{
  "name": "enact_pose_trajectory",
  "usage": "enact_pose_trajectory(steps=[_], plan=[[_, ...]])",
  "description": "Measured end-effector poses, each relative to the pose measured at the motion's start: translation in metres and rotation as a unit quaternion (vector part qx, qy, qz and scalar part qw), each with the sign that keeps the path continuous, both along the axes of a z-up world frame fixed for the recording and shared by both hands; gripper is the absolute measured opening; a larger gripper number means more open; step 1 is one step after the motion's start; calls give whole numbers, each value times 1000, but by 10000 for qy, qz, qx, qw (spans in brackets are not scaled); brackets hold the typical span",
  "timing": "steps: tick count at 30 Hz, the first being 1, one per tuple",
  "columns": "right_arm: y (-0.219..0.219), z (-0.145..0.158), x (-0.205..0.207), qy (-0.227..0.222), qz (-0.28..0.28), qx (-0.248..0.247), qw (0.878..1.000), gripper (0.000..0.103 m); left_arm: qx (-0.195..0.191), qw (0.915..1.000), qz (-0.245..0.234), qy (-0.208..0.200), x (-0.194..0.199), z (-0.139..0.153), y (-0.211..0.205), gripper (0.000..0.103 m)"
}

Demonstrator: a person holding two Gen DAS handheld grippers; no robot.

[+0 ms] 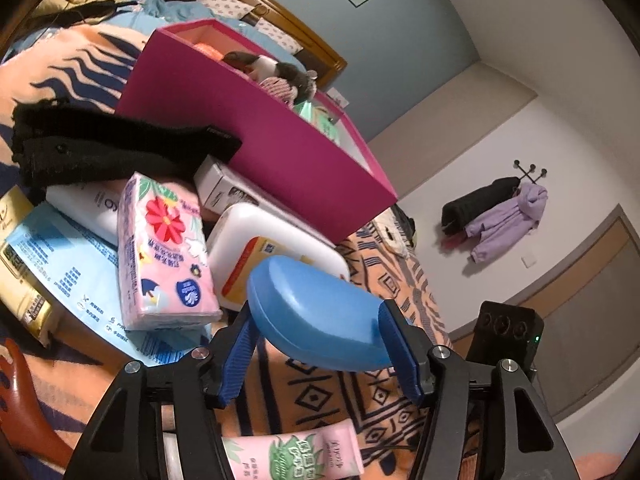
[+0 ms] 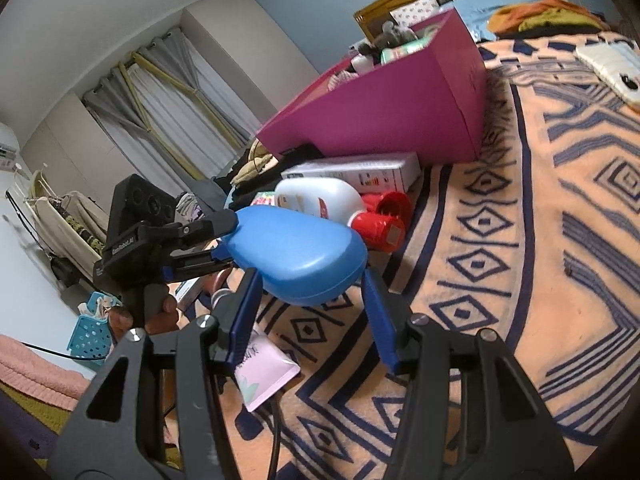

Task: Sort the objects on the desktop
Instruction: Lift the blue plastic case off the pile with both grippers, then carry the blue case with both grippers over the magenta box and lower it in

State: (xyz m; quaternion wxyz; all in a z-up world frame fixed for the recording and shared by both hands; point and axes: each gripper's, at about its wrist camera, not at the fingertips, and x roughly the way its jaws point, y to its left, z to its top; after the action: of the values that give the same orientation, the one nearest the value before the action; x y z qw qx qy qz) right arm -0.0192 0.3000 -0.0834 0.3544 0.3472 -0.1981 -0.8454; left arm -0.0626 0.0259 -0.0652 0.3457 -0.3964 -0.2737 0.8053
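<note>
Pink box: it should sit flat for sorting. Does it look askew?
Yes. The pink box looks tilted on the blanket, its near edge propped on the white carton. Toys still sit inside.

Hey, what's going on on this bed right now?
A person is sorting clutter on a patterned orange and navy blanket with two handheld claws. Both the left claw and the right claw grip one smooth blue plastic case from opposite ends, lifted above the blanket. Behind it lie a white bottle with a red cap, a pink floral tissue pack and a white carton, before an open magenta box already holding plush toys.
</note>
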Motion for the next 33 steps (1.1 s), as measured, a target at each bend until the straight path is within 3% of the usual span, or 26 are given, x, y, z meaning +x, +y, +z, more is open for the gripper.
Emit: enact_pose_trajectory(steps=[17,33], plan=[[-11,59,-11,732,135,214,9970,54,-24,9973,30,727,-9,58,-7,61],[-11,82,-43,977,70,230,9949,54,-226,9942,3,1047,-38,85,0,61]])
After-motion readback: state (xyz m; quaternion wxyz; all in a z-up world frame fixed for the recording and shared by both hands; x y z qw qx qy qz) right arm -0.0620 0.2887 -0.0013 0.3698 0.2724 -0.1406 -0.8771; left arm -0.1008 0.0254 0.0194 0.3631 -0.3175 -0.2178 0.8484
